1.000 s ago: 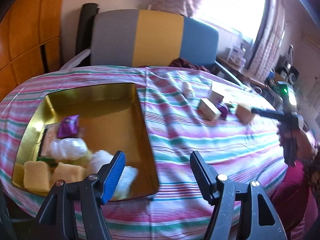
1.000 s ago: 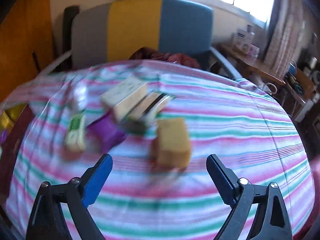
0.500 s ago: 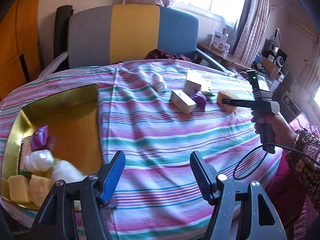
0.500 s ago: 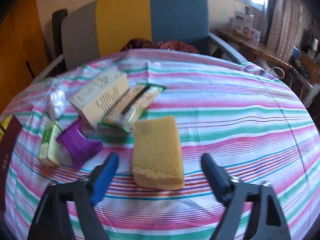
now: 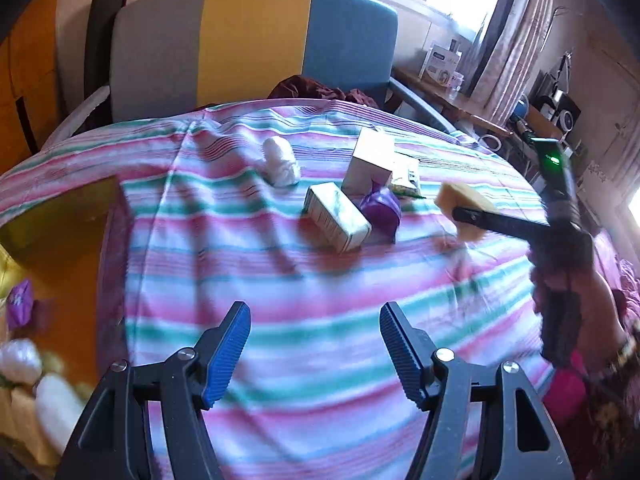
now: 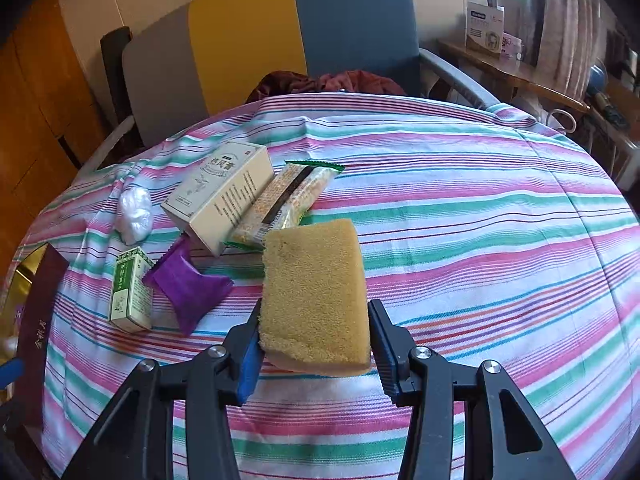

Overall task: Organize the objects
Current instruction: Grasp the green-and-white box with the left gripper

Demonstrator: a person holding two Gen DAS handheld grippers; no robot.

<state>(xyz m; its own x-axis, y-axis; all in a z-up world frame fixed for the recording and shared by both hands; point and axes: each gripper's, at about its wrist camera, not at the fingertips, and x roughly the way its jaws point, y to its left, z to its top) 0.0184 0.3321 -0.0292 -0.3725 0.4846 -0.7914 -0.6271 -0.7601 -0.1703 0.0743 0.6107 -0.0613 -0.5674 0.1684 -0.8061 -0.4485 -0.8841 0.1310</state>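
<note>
Yellow foam fills the gap between the right gripper's (image 6: 314, 346) jaws: a sponge (image 6: 316, 292) lies flat on the striped cloth (image 6: 460, 216), its near end between the two pads. The jaws are closing on it; the left pad touches the sponge's side and the right pad sits against its other edge, so the sponge is pinched at its near end. In the left wrist view the same gripper (image 5: 466, 216) reaches the sponge (image 5: 460, 200) from the right, held by a hand (image 5: 580, 300) with a patterned sleeve.

All other things lie to the left of the sponge. Touching its far left corner is a snack pack (image 6: 292, 200) with a green edge, and against that pack's far side leans a cream box (image 6: 220, 196) with printed text. Just left of the sponge is a purple wrapper (image 6: 188, 284), and beyond it a small green-and-white box (image 6: 130, 290) lying on its side. Farther back from those sits a white crumpled wad (image 6: 134, 212). Well left of the sponge, at the cloth's edge, stands the gold tray (image 5: 60, 232); white, yellow and purple items lie blurred in its near corner.

The left gripper (image 5: 314, 350) hangs over bare cloth, nearer than the sponge, its fingers spread wide with nothing between them.

Behind the table stands a chair (image 6: 280, 32) with grey, yellow and blue panels, a dark red garment (image 6: 328, 82) on its seat.
</note>
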